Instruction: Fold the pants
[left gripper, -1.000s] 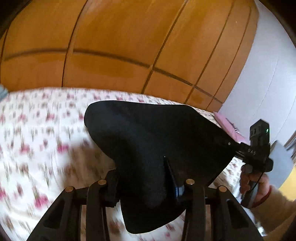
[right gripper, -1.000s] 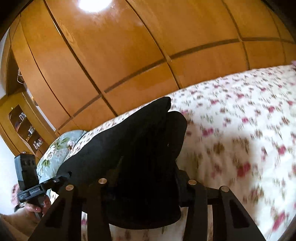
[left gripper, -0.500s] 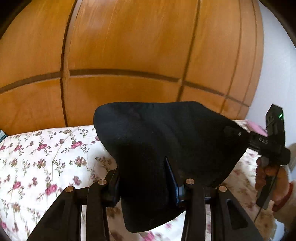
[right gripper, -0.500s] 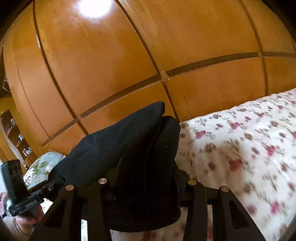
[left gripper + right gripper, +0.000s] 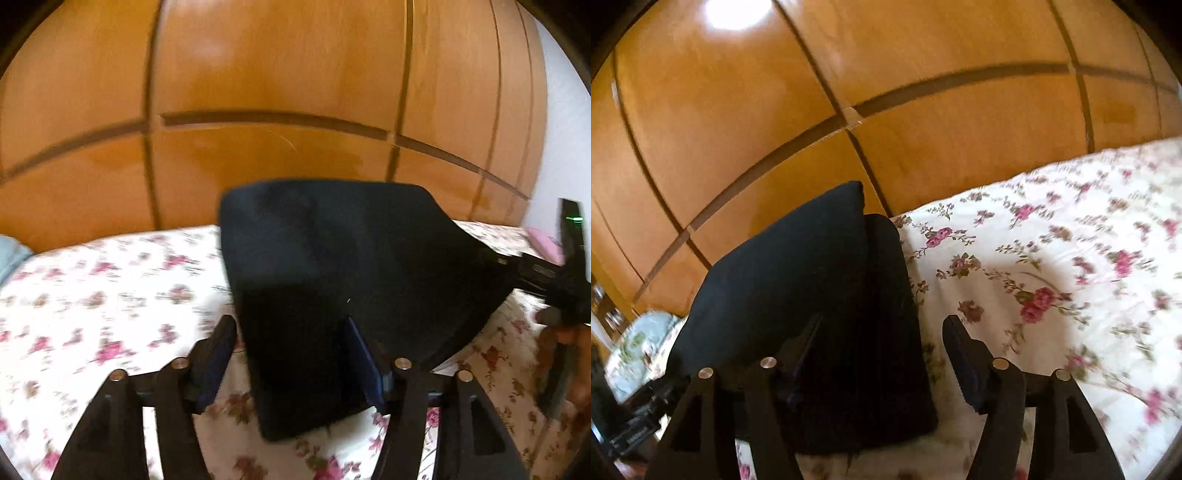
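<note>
The folded black pants (image 5: 343,280) span sideways between the left gripper (image 5: 291,365) and right gripper (image 5: 879,358), both jaws parted around its ends above the floral bed (image 5: 1052,258).

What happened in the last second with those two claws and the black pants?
Both let go. The right gripper has spread its jaws: floral bedspread shows between the black pants and one finger. The left gripper parted too, baring a pad. The pants still sit between both pairs of fingers.
</note>
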A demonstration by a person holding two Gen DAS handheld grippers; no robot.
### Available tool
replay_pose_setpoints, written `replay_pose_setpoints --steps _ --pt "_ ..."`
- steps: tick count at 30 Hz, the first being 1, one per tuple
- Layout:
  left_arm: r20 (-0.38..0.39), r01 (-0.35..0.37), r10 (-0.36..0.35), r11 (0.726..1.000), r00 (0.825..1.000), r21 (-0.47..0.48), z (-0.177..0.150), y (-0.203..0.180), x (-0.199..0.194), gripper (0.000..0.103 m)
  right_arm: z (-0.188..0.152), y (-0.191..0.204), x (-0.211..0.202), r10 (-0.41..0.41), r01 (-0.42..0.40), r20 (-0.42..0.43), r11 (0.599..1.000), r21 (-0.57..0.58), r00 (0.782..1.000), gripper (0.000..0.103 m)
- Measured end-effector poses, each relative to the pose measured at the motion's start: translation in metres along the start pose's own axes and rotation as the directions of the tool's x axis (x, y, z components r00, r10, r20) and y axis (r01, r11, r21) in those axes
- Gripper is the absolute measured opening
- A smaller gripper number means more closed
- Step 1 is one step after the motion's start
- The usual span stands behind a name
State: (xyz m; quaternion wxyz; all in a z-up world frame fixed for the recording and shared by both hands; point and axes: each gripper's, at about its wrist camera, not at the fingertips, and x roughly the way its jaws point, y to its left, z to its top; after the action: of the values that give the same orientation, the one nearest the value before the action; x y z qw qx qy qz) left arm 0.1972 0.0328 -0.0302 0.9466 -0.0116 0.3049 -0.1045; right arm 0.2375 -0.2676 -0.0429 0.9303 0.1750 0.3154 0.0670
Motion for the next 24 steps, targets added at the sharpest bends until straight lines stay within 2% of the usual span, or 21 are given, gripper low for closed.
replay_pose_setpoints --steps 2,4,6,8,11,13,15,16,19,24 --pt "0.053 -0.101 0.100 0.995 0.994 0.009 -0.006 -0.010 -0.018 0.068 -0.007 0.010 -0.017 -0.020 0.021 0.011 0.998 -0.058 1.000 0.067" --pt "0.081 -0.136 0.135 0.991 0.988 0.009 -0.011 -0.018 -0.032 0.070 -0.015 0.018 -0.033 -0.028 0.029 0.018 0.994 -0.105 0.999 0.070" --pt "0.093 -0.130 0.129 0.992 0.987 -0.002 -0.017 -0.029 -0.045 0.076 -0.029 0.027 -0.051 -0.023 0.026 0.028 0.991 -0.132 0.999 0.072" --pt "0.075 -0.110 0.112 0.994 0.991 -0.027 -0.025 -0.041 -0.055 0.077 -0.042 0.035 -0.067 -0.030 0.036 0.041 0.988 -0.148 0.999 0.074" --pt "0.078 -0.120 0.123 0.992 0.989 -0.043 -0.034 -0.054 -0.064 0.077 -0.062 0.046 -0.089 -0.054 0.066 0.072 0.982 -0.174 0.996 0.078" --pt "0.071 -0.141 0.144 0.989 0.987 -0.049 -0.039 -0.062 -0.069 0.077 -0.074 0.052 -0.101 -0.066 0.084 0.102 0.979 -0.184 0.993 0.080" --pt "0.089 -0.196 0.198 0.980 0.976 -0.034 -0.043 -0.069 -0.074 0.077 -0.085 0.059 -0.113 -0.065 0.090 0.132 0.977 -0.194 0.989 0.081" --pt "0.113 -0.215 0.217 0.976 0.970 -0.028 -0.045 -0.072 -0.079 0.077 -0.088 0.062 -0.116 -0.069 0.096 0.139 0.975 -0.200 0.988 0.081" --pt "0.154 -0.212 0.214 0.977 0.965 -0.033 -0.050 -0.074 -0.090 0.077 -0.102 0.076 -0.124 -0.096 0.137 0.170 0.959 -0.248 0.981 0.081" --pt "0.161 -0.218 0.227 0.973 0.960 -0.074 -0.061 -0.066 -0.098 0.077 -0.114 0.088 -0.123 -0.111 0.163 0.186 0.943 -0.289 0.976 0.081"
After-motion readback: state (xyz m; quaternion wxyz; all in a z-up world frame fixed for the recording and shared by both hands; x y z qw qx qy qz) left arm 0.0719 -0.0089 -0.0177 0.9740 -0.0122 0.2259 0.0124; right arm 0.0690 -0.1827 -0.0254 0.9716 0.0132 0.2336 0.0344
